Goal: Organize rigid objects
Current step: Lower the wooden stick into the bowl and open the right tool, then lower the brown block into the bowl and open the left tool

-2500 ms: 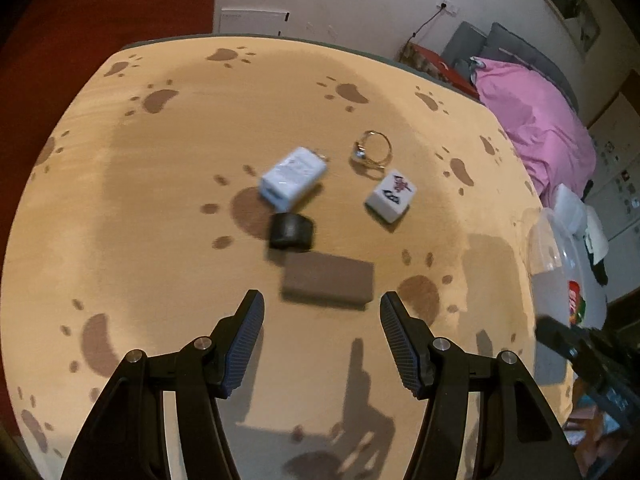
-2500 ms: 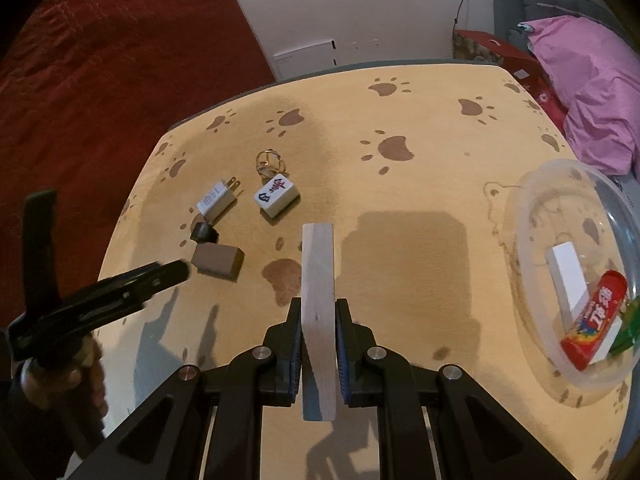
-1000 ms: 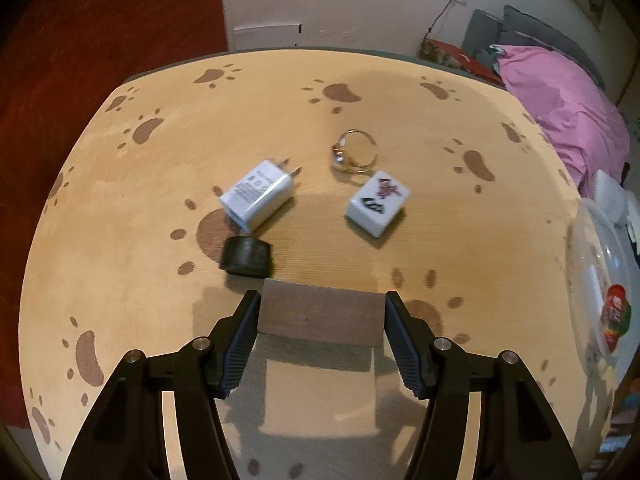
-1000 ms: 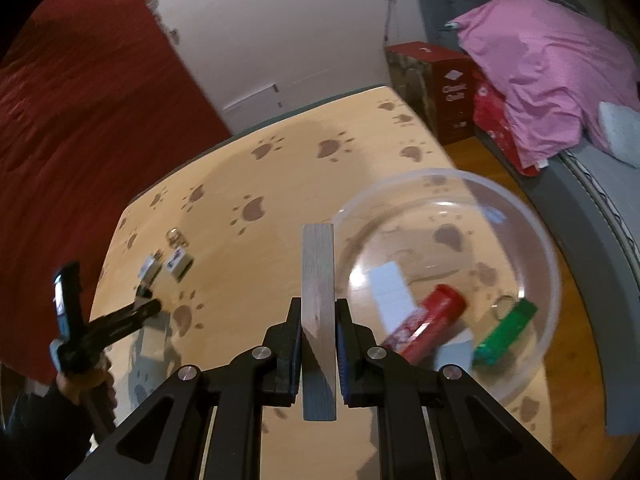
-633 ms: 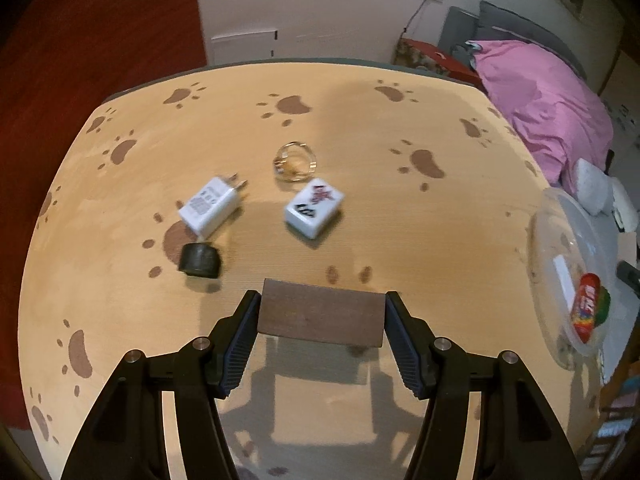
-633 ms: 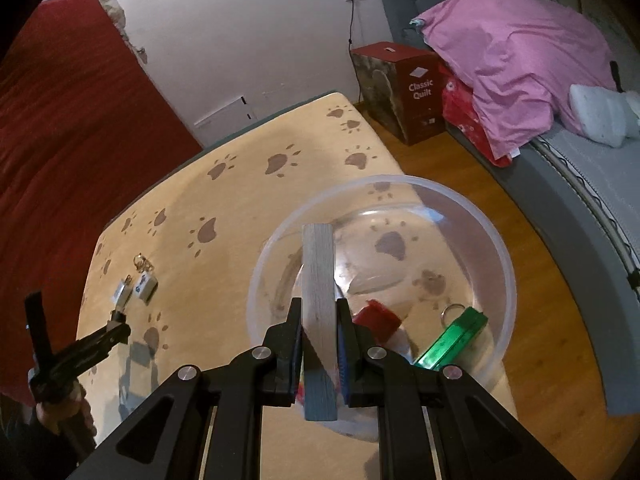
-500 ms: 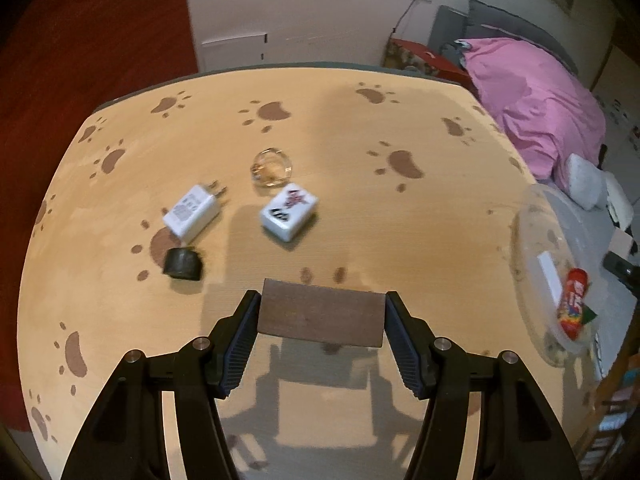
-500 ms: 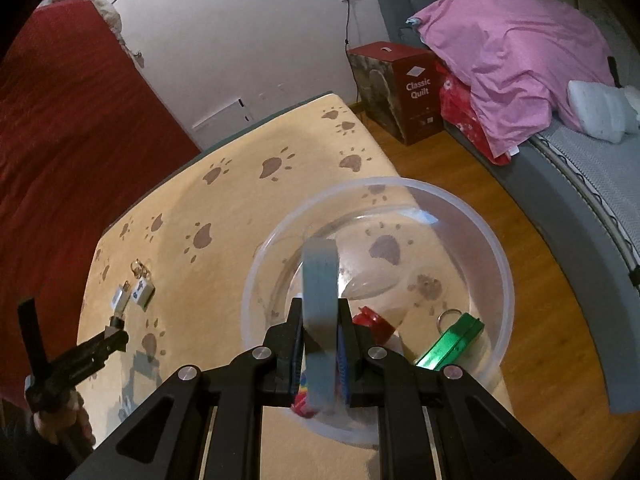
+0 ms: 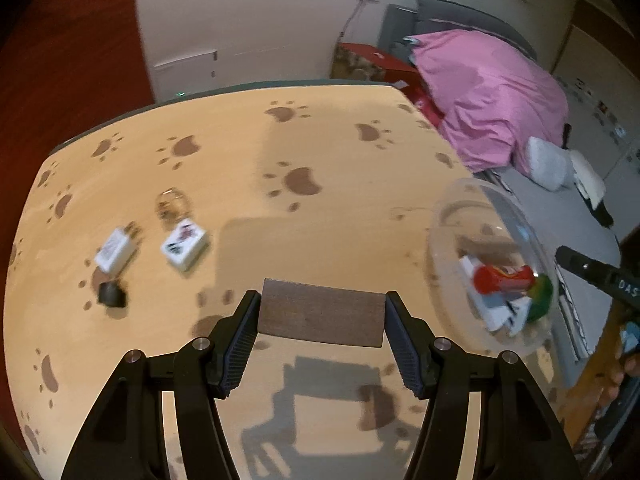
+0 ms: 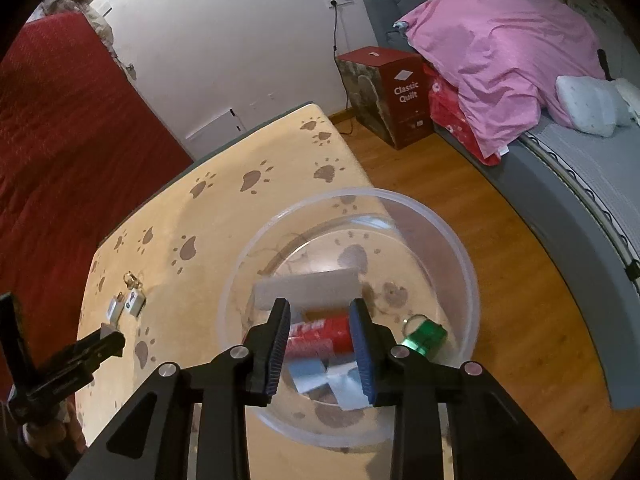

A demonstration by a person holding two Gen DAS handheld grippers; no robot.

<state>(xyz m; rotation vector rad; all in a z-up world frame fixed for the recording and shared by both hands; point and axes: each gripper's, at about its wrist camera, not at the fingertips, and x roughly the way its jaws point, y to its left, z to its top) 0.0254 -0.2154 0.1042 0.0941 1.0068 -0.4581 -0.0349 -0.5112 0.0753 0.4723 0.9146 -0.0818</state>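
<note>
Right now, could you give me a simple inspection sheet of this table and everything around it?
Surface: table with paw-print cover.
Job's things: clear bowl holding grey block, red tube, green item; brown block; mahjong tile, charger, key ring, black piece on the table.
Clutter: nothing seen.
Grippers: left tool shut on brown block; right tool open above bowl.
Cables: wall cord.
Surroundings: bed with pink quilt, red box.
</note>
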